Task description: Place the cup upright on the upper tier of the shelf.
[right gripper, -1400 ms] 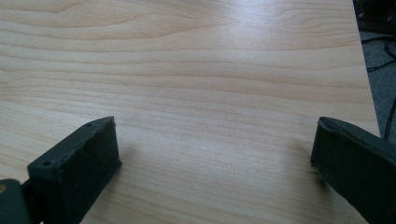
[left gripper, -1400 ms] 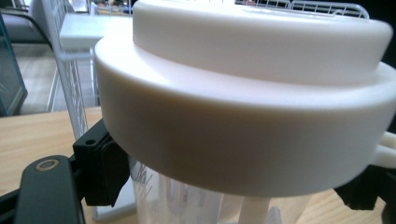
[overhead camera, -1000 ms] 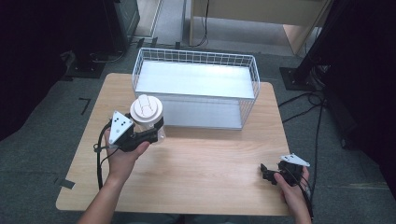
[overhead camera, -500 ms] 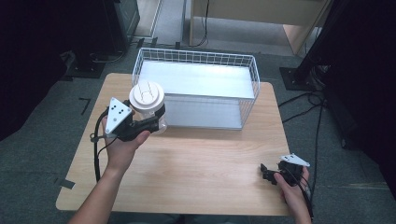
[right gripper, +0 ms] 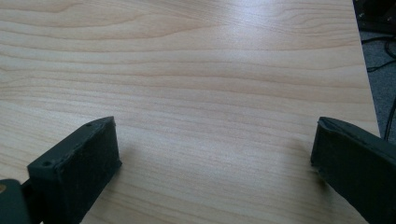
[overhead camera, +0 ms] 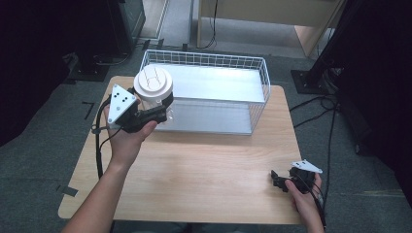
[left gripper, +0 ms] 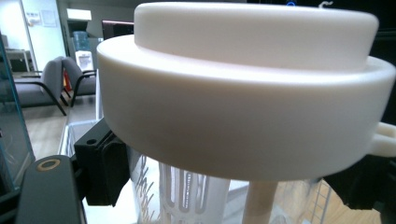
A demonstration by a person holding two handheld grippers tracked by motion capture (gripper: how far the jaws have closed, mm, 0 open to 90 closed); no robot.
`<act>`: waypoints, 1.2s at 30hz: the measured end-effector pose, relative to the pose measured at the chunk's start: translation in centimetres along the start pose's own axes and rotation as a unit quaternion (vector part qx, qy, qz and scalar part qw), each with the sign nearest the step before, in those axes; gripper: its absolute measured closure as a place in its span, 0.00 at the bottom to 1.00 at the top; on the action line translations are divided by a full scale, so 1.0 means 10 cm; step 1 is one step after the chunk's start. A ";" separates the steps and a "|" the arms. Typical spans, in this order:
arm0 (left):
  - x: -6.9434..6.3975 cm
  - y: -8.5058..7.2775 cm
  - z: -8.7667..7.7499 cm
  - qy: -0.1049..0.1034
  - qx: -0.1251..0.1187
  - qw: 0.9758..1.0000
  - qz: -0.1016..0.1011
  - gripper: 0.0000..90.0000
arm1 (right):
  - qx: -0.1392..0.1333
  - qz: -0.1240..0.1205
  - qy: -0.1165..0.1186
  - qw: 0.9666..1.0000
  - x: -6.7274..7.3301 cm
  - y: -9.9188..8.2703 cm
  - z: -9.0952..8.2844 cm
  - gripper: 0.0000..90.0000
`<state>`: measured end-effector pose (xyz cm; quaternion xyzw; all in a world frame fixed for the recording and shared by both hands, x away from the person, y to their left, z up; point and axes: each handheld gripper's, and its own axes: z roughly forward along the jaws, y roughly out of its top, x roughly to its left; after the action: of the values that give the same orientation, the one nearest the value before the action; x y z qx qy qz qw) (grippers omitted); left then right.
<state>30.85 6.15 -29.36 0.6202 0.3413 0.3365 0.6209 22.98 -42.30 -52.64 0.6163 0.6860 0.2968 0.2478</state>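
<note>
While my forearms come in from the near edge, the wooden desk (overhead camera: 194, 165) takes most of the high view. On its far half sits a white wire basket (overhead camera: 265, 82), long side running left to right. At the basket's near-left corner my left claw (overhead camera: 154, 112) is clenched on a clear container with a white lid (overhead camera: 153, 85); the lid sits level, the container upright, lifted off the desk and overlapping the basket's corner rim. From the left gripper view the lid (left gripper: 243, 88) looms close above my jaws, with a black pad (left gripper: 105, 170) pressed on the clear body below it, and ribbed white plastic shows inside. My right claw (overhead camera: 278, 180) rests near the desk's near-right corner, well apart from the basket. Right gripper view: jaws spread wide, nothing between them, bare wood grain (right gripper: 210, 84) underneath.
</note>
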 end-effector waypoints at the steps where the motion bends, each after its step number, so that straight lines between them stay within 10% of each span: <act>1: 0.00 0.04 0.03 0.001 -0.001 1.000 0.004 0.17 | 0.000 0.000 0.000 1.000 0.00 0.00 0.00 0.01; 36: 0.27 0.20 0.77 0.030 -0.003 0.999 0.017 0.18 | 0.000 0.000 0.000 1.000 0.00 0.00 0.00 0.01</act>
<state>38.75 4.24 -27.37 0.6135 0.3486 0.3666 0.6064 22.97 -42.30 -52.63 0.6161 0.6863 0.2965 0.2479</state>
